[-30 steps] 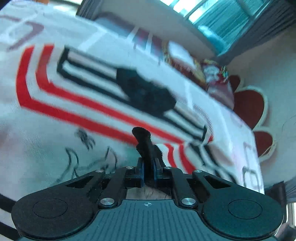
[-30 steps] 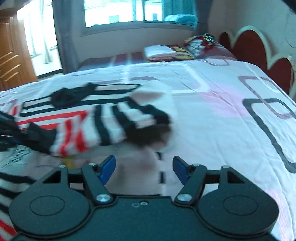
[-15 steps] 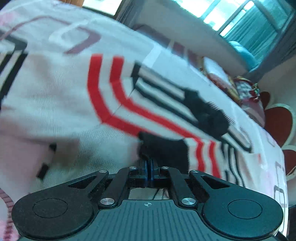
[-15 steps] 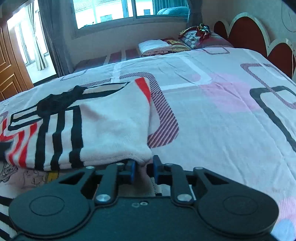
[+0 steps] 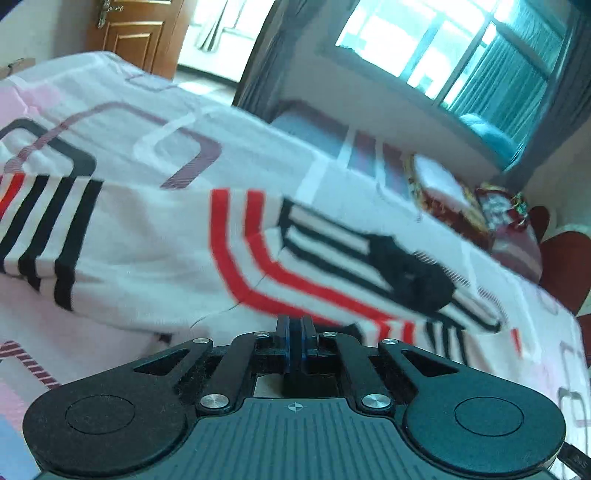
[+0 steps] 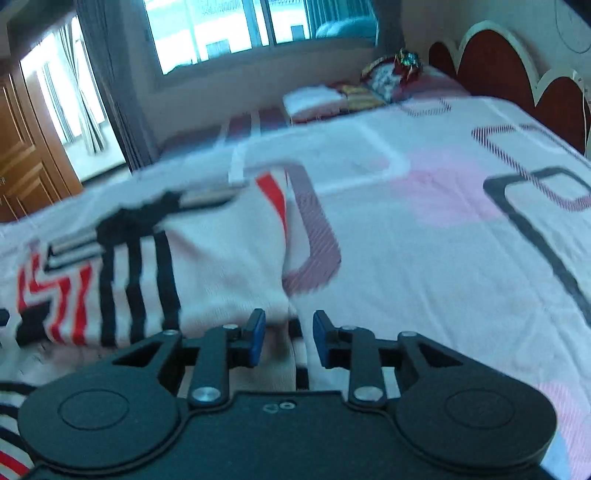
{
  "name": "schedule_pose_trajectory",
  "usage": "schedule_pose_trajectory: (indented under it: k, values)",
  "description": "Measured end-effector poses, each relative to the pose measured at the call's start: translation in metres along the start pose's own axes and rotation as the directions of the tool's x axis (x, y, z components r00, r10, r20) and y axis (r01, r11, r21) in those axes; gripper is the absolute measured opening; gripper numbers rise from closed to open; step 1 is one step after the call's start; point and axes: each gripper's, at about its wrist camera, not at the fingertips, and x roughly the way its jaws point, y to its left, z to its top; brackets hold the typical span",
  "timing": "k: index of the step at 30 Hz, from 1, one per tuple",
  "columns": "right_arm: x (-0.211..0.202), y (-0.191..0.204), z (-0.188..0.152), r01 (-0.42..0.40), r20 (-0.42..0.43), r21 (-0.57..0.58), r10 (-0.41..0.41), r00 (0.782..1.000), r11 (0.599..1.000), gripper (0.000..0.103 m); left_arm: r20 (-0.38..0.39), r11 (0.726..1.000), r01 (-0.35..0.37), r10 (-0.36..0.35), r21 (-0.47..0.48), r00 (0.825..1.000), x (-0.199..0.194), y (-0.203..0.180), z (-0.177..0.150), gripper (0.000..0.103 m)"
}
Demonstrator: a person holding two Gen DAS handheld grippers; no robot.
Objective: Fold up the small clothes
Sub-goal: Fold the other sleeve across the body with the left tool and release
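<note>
A small white sweater [image 5: 155, 236] with red and black stripes and a black collar [image 5: 413, 273] lies spread on the bed. My left gripper [image 5: 295, 328] is shut at the sweater's near edge, and no cloth shows between the pads. In the right wrist view the sweater [image 6: 221, 266] lies left of centre with a sleeve folded over it. My right gripper [image 6: 288, 332] is open, its jaws apart just at the near hem of the folded part.
The bedsheet [image 6: 424, 229] is white and pink with dark rectangle prints. Folded clothes and a pillow [image 6: 369, 92] sit at the far end by the window. A red scalloped headboard [image 6: 517, 74] is on the right. A wooden door [image 5: 136, 33] stands at the far left.
My right gripper closed on the sleeve half a second ago and has now opened, leaving the sleeve folded on the sweater. My left gripper no longer shows the black cloth it pinched.
</note>
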Motion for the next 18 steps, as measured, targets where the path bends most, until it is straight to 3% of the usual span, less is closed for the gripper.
schedule_pose_trajectory:
  k: [4, 8, 14, 18]
  values:
    - [0.018, 0.009, 0.024, -0.028, 0.009, -0.013, 0.028, 1.0, 1.0, 0.028, -0.07, 0.996, 0.066, -0.062, 0.057, 0.996, 0.026, -0.03, 0.0, 0.003]
    - [0.067, 0.017, 0.044, -0.032, -0.027, -0.016, 0.031, 0.999, 0.999, 0.026, -0.163, 0.993, 0.045, -0.026, 0.112, 0.986, 0.067, -0.048, -0.014, 0.003]
    - [0.115, 0.031, 0.067, -0.016, -0.026, -0.085, 0.014, 1.0, 0.996, 0.025, -0.152, 0.996, 0.03, -0.017, 0.084, 0.988, 0.077, -0.038, -0.015, 0.003]
    - [0.137, 0.02, 0.074, 0.007, -0.041, -0.091, -0.011, 0.999, 0.996, 0.017, -0.141, 0.996, -0.005, 0.017, 0.087, 0.99, 0.069, -0.04, -0.014, 0.003]
